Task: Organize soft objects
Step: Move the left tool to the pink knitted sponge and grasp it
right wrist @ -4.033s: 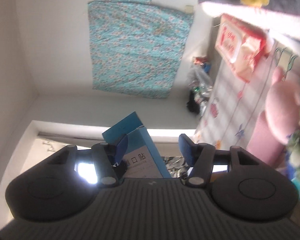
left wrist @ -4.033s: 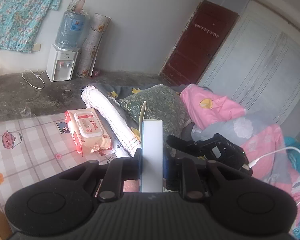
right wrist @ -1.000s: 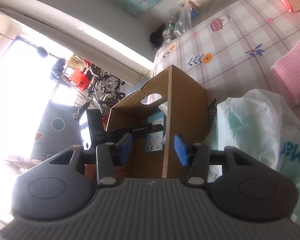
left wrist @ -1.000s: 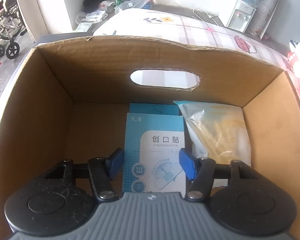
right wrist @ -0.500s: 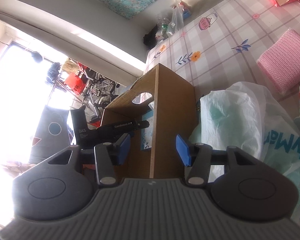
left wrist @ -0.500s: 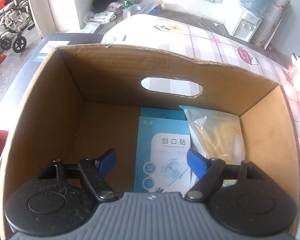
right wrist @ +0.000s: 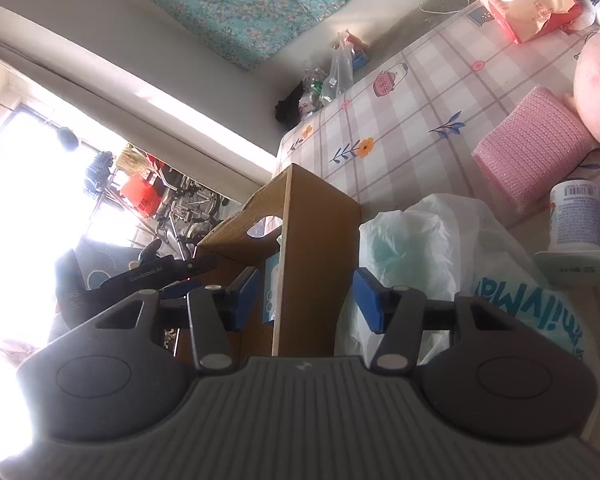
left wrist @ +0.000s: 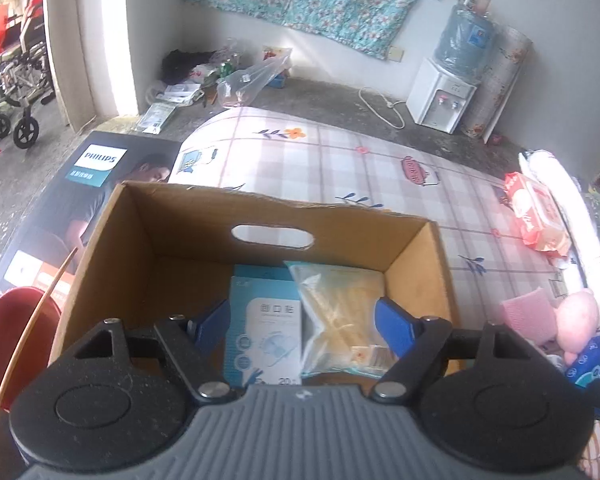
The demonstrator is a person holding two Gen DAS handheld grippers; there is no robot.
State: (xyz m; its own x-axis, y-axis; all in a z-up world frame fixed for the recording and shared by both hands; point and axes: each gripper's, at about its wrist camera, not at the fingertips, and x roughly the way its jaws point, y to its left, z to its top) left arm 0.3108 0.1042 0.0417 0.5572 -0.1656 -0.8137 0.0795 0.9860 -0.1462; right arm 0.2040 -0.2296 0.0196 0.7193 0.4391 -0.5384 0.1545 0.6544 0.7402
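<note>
- The cardboard box (left wrist: 112, 248) stands open-topped at the edge of the checked mat (left wrist: 340, 168), an oval hand-hole cut in its far wall; in the right wrist view the same box (right wrist: 316, 248) shows one plain side wall edge-on.
- Inside it, on the floor of the box, lies a light-blue bandage carton (left wrist: 264, 340), flat and face up, against the far wall; just beside it on the right, touching or overlapping its edge, lies a clear packet (left wrist: 340, 320) of pale yellow contents; the left half of the box floor is bare cardboard.
- The left gripper (left wrist: 300, 326) hangs above the box, its jaws spread wide and having just been opening; the carton and packet show between the blue pads but lie below them, not pinched; it grasps nothing.
- The right gripper (right wrist: 306, 298) is parted about halfway, pads clear of everything; the box wall stands behind the gap, untouched.
- Right of the box slumps a white plastic bag (right wrist: 428, 240) with teal printing; what it holds cannot be made out beyond a greenish shape.
- Loose on the mat, well apart from the box: a pink knitted cloth (right wrist: 536, 152), a pink plush toy (left wrist: 576, 320), a wet-wipe pack (left wrist: 536, 212), and a white tub (right wrist: 576, 220) standing upside down on its lid.
- Left of the box sits a red bucket (left wrist: 8, 332) with a thin stick leaning across it.
</note>
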